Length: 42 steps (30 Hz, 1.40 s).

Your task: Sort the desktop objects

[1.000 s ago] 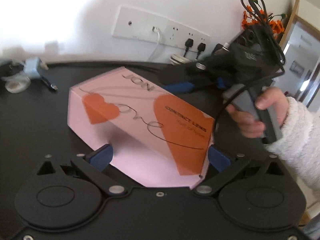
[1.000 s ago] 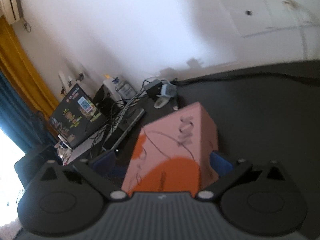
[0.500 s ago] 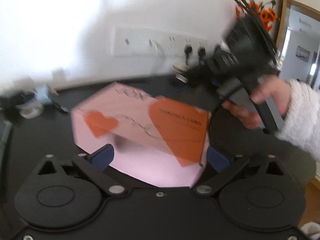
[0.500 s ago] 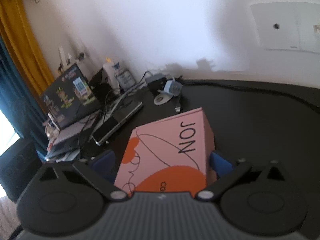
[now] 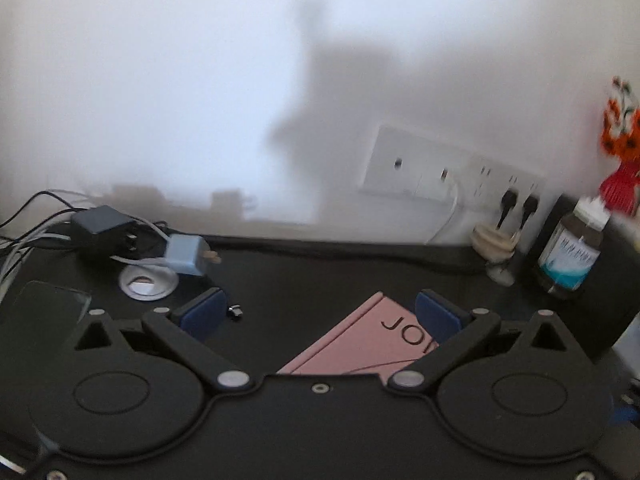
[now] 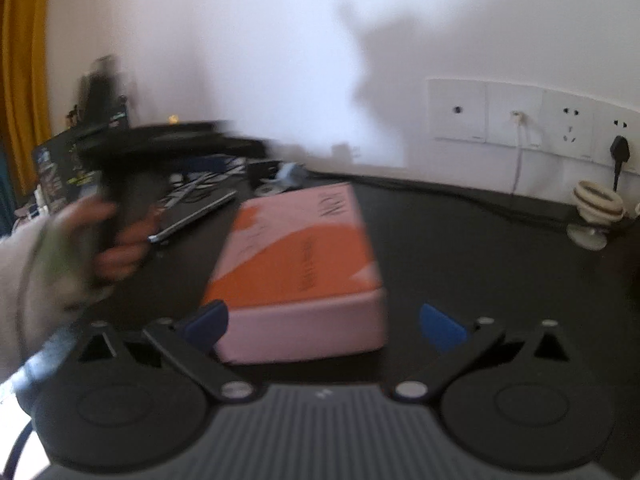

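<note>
The box [image 6: 304, 264] lies on the counter [image 6: 460, 248]; chargers [image 5: 184, 254] far left, bottle [image 5: 570, 252] far right, sockets [image 6: 532, 120] behind.

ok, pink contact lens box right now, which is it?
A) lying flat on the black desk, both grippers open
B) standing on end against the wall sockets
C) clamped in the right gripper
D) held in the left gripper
A: the pink contact lens box lies flat on the black desk, and the right gripper and left gripper both stand open, neither pad pressing it.

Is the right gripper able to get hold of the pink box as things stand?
Probably yes: the right gripper is open, and the pink box lies flat just ahead, nothing between them.
</note>
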### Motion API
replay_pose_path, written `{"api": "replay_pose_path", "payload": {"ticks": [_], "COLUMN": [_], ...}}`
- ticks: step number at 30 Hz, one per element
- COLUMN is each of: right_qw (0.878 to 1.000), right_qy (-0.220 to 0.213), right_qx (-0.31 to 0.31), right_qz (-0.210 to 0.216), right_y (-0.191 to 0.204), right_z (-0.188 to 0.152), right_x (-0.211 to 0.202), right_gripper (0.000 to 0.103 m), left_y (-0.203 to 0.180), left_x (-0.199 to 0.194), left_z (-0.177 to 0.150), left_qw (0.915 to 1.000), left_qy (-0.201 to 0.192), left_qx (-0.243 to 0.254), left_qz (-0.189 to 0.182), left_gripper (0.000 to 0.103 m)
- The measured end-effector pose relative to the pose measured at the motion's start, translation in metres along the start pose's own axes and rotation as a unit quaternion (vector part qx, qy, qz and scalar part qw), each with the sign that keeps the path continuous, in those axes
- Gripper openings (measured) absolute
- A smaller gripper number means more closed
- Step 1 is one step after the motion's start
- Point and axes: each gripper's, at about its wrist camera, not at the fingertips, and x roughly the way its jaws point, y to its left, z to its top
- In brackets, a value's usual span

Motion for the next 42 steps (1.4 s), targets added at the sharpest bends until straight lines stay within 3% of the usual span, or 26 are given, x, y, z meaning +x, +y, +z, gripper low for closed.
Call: {"api": "replay_pose_path", "payload": {"ticks": [4, 7, 12, 17, 23, 28, 31, 34, 36, 37, 42], "right_qw": [0.999, 1.000, 0.998, 0.996, 0.991, 0.982, 0.967, 0.952, 0.955, 0.957, 0.959], "right_qy": [-0.003, 0.003, 0.015, 0.026, 0.019, -0.012, -0.055, -0.045, -0.025, -0.020, -0.022], "right_qx": [-0.026, -0.014, 0.004, 0.068, 0.091, 0.171, 0.248, 0.300, 0.293, 0.284, 0.280], "right_qz": [-0.028, -0.026, -0.065, -0.056, -0.098, -0.077, -0.033, -0.036, -0.048, -0.048, -0.030], "right_y": [0.036, 0.042, 0.030, 0.002, -0.028, -0.067, -0.091, -0.100, -0.096, -0.092, -0.082], "right_z": [-0.006, -0.003, -0.001, -0.006, -0.008, -0.008, -0.012, -0.012, -0.011, -0.011, -0.003], "right_x": [0.009, 0.022, 0.038, 0.040, 0.025, 0.002, -0.013, -0.006, 0.008, 0.011, 0.023], "right_gripper": [0.102, 0.102, 0.102, 0.102, 0.102, 0.102, 0.102, 0.101, 0.092, 0.083, 0.081], "left_y": [-0.010, -0.014, -0.025, -0.029, -0.053, -0.077, -0.079, -0.076, -0.074, -0.074, -0.069], "left_x": [0.024, 0.027, 0.017, 0.003, -0.019, -0.030, -0.023, -0.019, -0.018, -0.018, -0.016], "left_z": [-0.002, -0.009, -0.025, -0.034, -0.051, -0.055, -0.052, -0.051, -0.051, -0.051, -0.051], "left_qw": [0.9989, 0.9973, 0.9957, 0.9954, 0.9960, 0.9944, 0.9953, 0.9969, 0.9975, 0.9977, 0.9983], "left_qy": [0.042, 0.057, 0.060, 0.062, 0.041, 0.007, 0.014, 0.018, 0.016, 0.016, 0.012], "left_qx": [0.011, 0.007, 0.047, 0.047, 0.068, 0.105, 0.096, 0.075, 0.066, 0.061, 0.037], "left_qz": [-0.016, -0.045, -0.051, -0.057, -0.043, -0.003, 0.006, 0.014, 0.021, 0.025, 0.044], "left_gripper": [0.102, 0.102, 0.102, 0.102, 0.102, 0.102, 0.102, 0.102, 0.101, 0.101, 0.100]}}
